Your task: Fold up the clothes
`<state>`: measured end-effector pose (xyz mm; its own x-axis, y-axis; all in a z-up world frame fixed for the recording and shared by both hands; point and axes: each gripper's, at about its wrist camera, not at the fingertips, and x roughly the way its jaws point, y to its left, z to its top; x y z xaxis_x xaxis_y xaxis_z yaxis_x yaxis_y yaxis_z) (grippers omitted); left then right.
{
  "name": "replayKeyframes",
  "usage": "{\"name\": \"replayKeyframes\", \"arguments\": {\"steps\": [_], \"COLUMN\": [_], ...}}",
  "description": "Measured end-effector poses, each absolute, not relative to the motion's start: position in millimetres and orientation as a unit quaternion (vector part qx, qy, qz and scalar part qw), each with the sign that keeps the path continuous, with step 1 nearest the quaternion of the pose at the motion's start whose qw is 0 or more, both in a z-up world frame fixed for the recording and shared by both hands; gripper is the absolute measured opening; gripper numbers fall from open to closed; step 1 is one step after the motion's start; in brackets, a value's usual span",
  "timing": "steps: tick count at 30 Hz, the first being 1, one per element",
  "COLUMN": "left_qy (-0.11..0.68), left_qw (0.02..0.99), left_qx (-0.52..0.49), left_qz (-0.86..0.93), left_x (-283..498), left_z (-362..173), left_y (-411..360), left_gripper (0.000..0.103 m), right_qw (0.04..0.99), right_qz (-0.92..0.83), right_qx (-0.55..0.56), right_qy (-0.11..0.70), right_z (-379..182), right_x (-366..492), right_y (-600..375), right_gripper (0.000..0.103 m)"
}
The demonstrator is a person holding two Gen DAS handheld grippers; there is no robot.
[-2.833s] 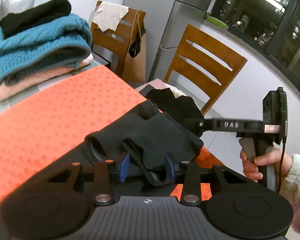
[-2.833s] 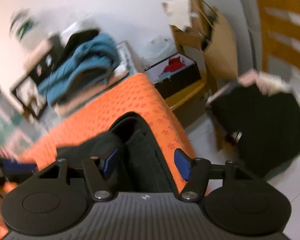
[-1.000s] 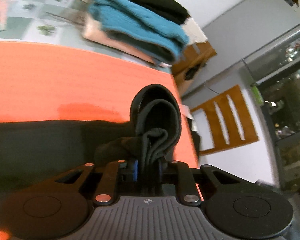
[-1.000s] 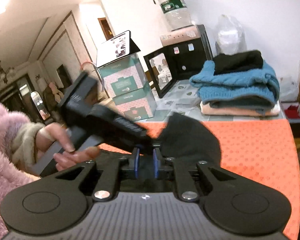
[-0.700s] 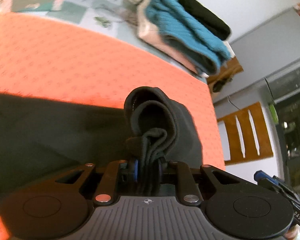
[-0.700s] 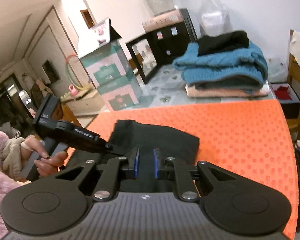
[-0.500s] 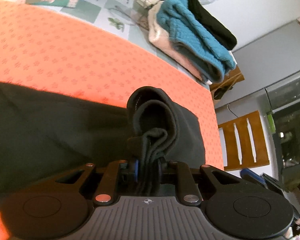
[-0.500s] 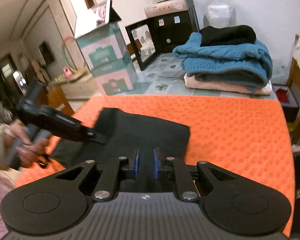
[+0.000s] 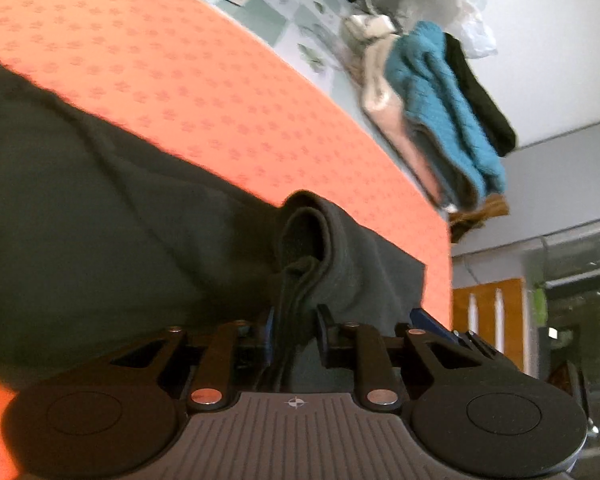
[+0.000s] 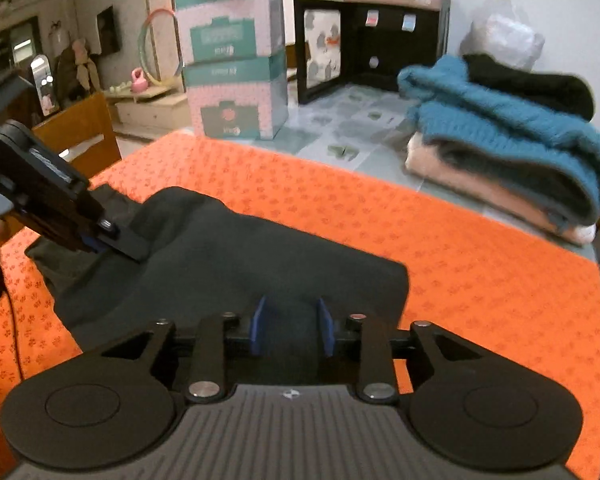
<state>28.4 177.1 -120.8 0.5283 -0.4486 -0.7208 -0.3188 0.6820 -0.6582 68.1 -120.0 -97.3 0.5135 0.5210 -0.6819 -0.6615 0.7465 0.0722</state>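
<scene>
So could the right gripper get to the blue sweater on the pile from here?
Probably yes. The right gripper is opening over the dark garment, and only bare orange mat lies between it and the blue sweater.

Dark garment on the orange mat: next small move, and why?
Probably finish letting go and back both tools off. The garment already lies flat on the mat. The right tool is opening, pads clear of cloth; the left tool is opening too, a bunched fold still between its pads.
</scene>
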Motion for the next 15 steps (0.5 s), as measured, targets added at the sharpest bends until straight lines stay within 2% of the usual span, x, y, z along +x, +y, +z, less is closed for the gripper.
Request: {"name": "replayKeyframes", "arguments": {"steps": [6,9,15], "left_qy": [0.454,0.433,0.395], "left_qw": [0.802,0.831,0.872], "left_qx": [-0.389,-0.349,-0.283], "left_qz": [-0.013,-0.024,-0.066], "left_x": [11.5,14.2,39.3], "left_z": [-101.7,-81.5,-61.6], "left_y": [186.4,175.2,140.9], "left_gripper": [0.022,0.022,0.022], "right_qw": [0.866,0.87,0.855], "right_qz": [0.338,0.345,0.358], "right_qx": [-0.1,-0.115,-0.154], "right_qy": [0.356,0.333,0.343], "right_z": [-88.5,-77.4,-91.0], "right_x": [69.4,64.5,61.7], "right_y": [-113.6,-107.9,-85.6], "right_gripper": [0.035,0.037,0.037]}}
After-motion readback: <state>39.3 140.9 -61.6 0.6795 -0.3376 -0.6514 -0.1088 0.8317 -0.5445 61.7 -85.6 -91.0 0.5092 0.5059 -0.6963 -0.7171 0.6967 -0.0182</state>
